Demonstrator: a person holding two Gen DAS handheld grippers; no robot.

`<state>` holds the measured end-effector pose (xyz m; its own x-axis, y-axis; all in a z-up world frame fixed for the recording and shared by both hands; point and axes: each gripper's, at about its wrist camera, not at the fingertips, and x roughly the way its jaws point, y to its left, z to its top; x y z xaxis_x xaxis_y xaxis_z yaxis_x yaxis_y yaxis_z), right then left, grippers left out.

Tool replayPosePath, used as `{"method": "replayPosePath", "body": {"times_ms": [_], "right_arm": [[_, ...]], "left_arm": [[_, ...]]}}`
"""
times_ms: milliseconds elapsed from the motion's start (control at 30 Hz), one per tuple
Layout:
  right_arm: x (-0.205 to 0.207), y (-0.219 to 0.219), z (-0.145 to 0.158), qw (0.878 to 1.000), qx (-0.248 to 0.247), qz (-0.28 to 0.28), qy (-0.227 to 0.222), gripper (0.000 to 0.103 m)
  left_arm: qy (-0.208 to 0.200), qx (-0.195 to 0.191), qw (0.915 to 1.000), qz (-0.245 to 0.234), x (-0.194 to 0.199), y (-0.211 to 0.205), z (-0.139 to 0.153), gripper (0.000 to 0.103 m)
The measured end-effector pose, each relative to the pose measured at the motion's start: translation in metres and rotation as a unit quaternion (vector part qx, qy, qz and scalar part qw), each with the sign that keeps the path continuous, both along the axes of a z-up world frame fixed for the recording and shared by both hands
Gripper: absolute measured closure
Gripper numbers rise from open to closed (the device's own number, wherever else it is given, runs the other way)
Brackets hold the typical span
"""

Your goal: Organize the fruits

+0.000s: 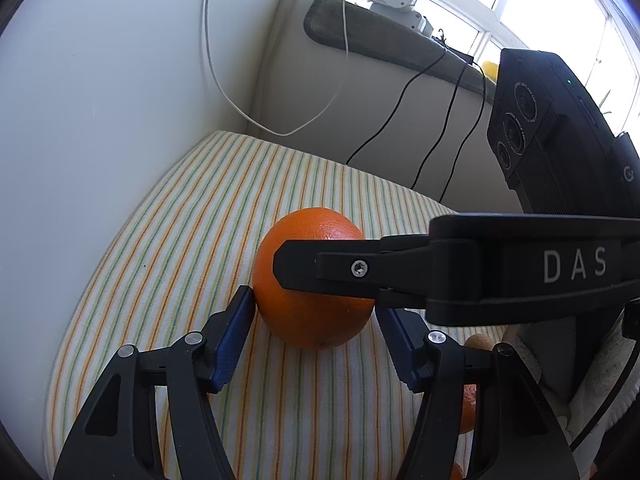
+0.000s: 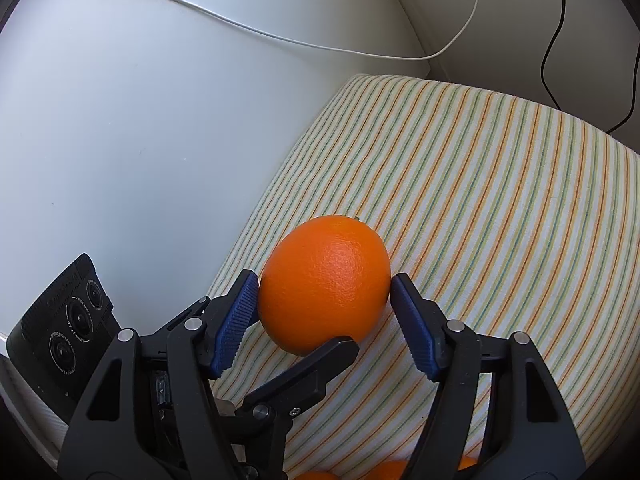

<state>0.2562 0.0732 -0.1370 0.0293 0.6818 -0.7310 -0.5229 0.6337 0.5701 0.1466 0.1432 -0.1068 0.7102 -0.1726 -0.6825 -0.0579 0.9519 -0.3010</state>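
— Where is the orange [image 1: 308, 320] found?

— It is seen resting on the striped cloth [image 1: 160, 240], near the white wall [image 1: 100, 100], with both claws set around it.

— How is the right claw [image 2: 324, 292] held?

— The orange is pinched by it: both blue pads [image 2: 236, 320] are pressed against opposite sides of the fruit.

— And the left claw [image 1: 314, 312]?

— One pad is laid against the orange. The other is just beside it, but the contact is partly covered by a finger of the right claw, so a grip cannot be told.

— Is other fruit seen?

— More oranges [image 2: 388, 472] are glimpsed at the lower edge of the right wrist view.
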Motion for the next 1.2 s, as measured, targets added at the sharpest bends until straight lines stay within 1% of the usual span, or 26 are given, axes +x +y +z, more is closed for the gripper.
{"method": "replayPosePath", "body": {"times_ms": [233,467,900,1200], "right_arm": [[-0.005,-0.017,0.013,1.000,0.009,-0.003,-0.008,0.032],[-0.002,-0.040,0.030,1.000,0.014,-0.010,-0.023,0.032],[0.004,-0.114,0.054,0.998,0.008,-0.041,-0.048,0.032],[0.021,-0.165,0.065,0.996,-0.004,-0.066,-0.062,0.032]], "left_arm": [[-0.009,0.003,0.9999,0.001,-0.002,-0.006,0.007,0.041],[-0.022,0.011,0.9996,-0.012,-0.001,-0.023,0.020,0.041],[-0.037,0.012,0.9978,-0.053,0.018,-0.082,0.034,0.041],[-0.040,0.007,0.9957,-0.083,0.039,-0.123,0.038,0.041]]}}
